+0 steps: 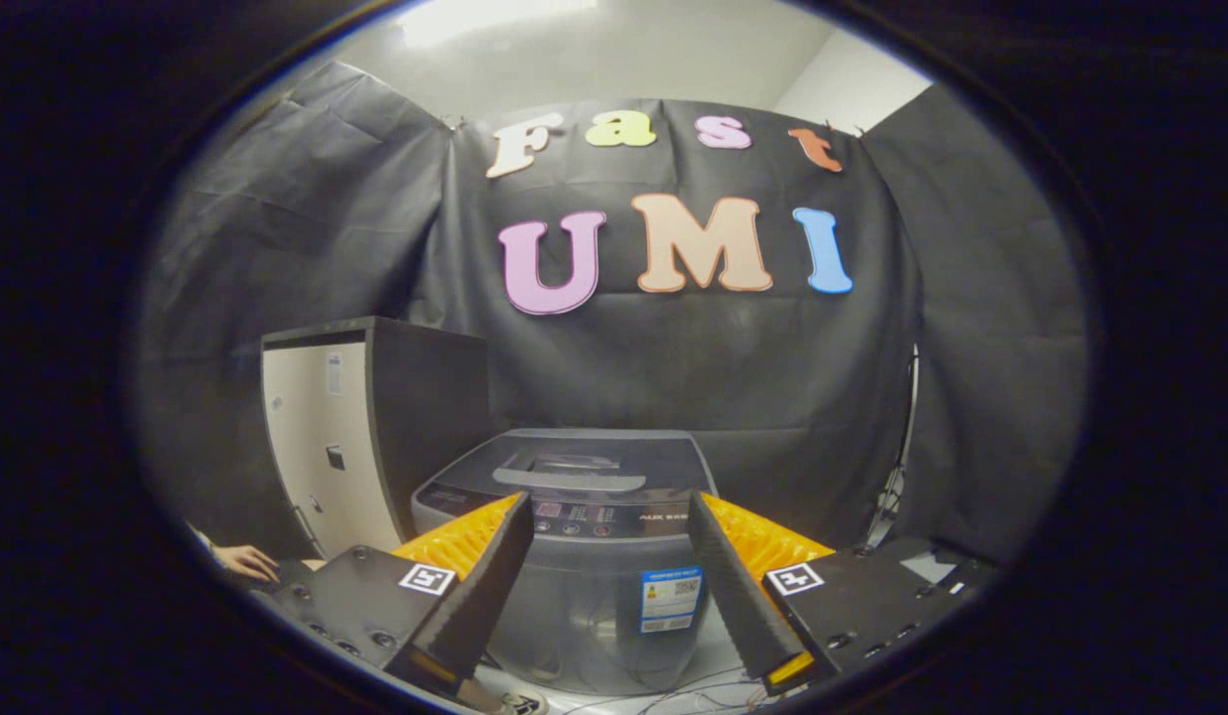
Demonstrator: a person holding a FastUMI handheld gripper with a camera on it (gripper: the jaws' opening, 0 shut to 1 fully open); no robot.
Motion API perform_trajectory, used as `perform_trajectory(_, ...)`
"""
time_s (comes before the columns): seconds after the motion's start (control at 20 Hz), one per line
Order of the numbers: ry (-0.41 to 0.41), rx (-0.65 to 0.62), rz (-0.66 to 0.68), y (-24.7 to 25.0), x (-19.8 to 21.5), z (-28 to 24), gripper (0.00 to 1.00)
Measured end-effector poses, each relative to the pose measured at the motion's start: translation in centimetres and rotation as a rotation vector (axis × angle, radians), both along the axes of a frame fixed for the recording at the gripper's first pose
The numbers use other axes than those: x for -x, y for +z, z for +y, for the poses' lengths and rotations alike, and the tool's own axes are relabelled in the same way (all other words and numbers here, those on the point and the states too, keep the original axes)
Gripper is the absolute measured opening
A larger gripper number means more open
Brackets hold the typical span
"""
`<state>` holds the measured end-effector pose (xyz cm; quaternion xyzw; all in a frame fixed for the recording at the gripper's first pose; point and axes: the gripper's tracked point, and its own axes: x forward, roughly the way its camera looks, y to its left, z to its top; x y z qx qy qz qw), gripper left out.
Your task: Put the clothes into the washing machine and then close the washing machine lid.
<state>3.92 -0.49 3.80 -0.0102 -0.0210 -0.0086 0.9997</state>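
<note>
Gripper (609, 586) jaws stand wide apart, holding nothing. Washing machine (594, 556) sits just beyond them, lid (574, 467) apparently down. Clothes not located. Judged stage: approach, nothing loaded. Next move calls for opening the lid and fetching clothes.

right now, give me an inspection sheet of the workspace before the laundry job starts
surface: pale floor under the machine.
job's things: grey top-load washing machine just ahead of the fingers, lid down; clothes: nothing seen.
clutter: nothing seen.
grippers: gripper open, fingers spread wide, holding nothing, the machine's front seen between them.
cables: thin wires on the floor at the machine's base; more cable hanging by the cloth wall to the machine's right.
surroundings: tall cabinet with a pale door left of the machine; black cloth wall behind; a person's hand low beside the cabinet.
</note>
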Motion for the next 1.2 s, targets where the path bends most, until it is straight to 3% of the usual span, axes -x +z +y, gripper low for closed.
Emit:
perform_trajectory(0.45,0.037,-0.056,0.022,-3.4,3.0,0.6,0.98)
perform_trajectory(1.2,0.077,-0.018,0.048,-4.0,3.0,1.6,0.98)
